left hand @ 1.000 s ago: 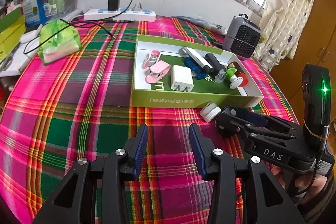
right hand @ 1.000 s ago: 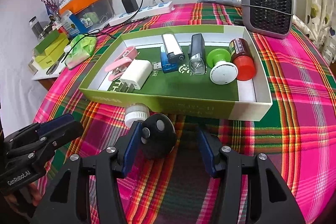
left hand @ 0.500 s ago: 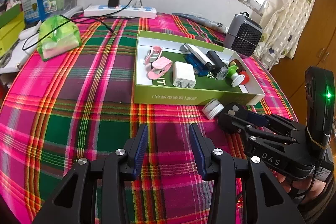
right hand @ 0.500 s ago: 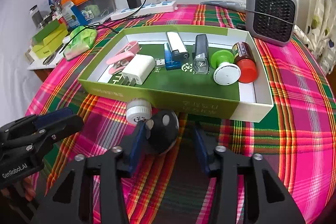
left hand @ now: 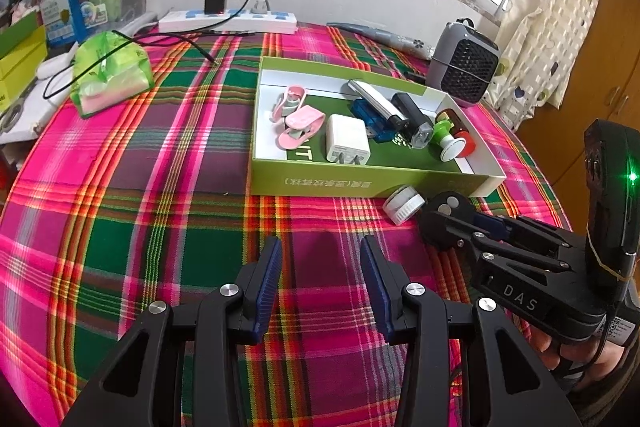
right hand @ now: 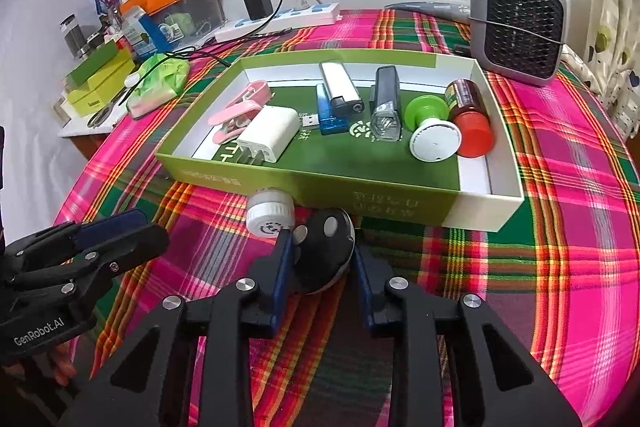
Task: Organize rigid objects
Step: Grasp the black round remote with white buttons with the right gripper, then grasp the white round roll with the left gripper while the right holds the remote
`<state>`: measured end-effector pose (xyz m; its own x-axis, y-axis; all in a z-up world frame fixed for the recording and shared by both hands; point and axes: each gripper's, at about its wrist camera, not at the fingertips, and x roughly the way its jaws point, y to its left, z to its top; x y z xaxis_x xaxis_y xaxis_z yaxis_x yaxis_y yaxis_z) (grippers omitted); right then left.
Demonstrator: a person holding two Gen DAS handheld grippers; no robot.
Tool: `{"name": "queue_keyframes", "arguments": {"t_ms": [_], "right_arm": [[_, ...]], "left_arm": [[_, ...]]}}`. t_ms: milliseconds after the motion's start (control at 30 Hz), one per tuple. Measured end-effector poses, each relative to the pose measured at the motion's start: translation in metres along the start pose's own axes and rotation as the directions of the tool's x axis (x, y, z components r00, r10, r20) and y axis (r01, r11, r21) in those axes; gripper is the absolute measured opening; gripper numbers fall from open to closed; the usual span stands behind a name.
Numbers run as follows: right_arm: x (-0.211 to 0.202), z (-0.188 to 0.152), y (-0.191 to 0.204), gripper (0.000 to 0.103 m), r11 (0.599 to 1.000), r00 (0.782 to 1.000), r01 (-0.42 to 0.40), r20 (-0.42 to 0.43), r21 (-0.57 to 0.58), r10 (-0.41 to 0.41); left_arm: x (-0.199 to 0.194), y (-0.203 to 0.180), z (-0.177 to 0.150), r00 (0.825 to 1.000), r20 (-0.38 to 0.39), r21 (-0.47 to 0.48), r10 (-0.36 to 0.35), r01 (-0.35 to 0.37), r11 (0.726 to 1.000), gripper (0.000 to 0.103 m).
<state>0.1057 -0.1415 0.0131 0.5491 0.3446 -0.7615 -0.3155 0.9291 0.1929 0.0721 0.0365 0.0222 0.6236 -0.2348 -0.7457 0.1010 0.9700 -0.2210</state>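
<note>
right gripper (right hand: 320,263): blue-padded fingers clamped on the round black disc with two silver buttons (right hand: 324,251), low over the cloth just in front of the tray
left gripper (left hand: 320,283): fingers apart with nothing between them, hovering over the plaid cloth, well left of the disc
white ribbed cap (right hand: 270,213): on the cloth, touching the disc's left side and just beside the tray's front wall
shallow green cardboard tray (right hand: 360,195): holds pink clips (right hand: 240,109), a white charger plug (right hand: 270,135), a blue usb stick, a dark torch (right hand: 385,103), a green-and-white knob and a brown bottle with red cap (right hand: 470,117)
pink and green plaid tablecloth (left hand: 160,187): covers the table
grey mesh-fronted heater (right hand: 518,27): behind the tray's right corner
</note>
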Motion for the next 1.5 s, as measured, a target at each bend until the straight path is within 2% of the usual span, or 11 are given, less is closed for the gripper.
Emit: {"name": "queue_keyframes", "arguments": {"t_ms": [633, 767, 967, 1500], "right_arm": [[-0.030, -0.009, -0.027, 0.030, 0.999, 0.999, 0.011, 0.049, 0.044, -0.013], [-0.036, -0.011, -0.035, 0.030, 0.998, 0.998, 0.013, 0.058, 0.054, -0.016], [-0.039, -0.014, -0.045, 0.030, 0.998, 0.998, 0.010, 0.061, 0.068, -0.015], [-0.036, -0.016, -0.054, 0.030, 0.997, 0.998, -0.016, 0.056, 0.082, 0.011]], "left_arm": [[0.013, -0.046, 0.014, 1.000, -0.028, 0.079, -0.013, 0.015, 0.997, 0.040], [0.022, -0.059, 0.017, 1.000, -0.031, 0.098, -0.008, 0.011, 0.995, 0.044], [0.033, -0.074, 0.021, 0.999, -0.030, 0.130, 0.034, -0.030, 0.991, 0.044], [0.054, -0.075, 0.026, 0.993, -0.041, 0.094, 0.109, -0.105, 0.990, 0.044]]}}
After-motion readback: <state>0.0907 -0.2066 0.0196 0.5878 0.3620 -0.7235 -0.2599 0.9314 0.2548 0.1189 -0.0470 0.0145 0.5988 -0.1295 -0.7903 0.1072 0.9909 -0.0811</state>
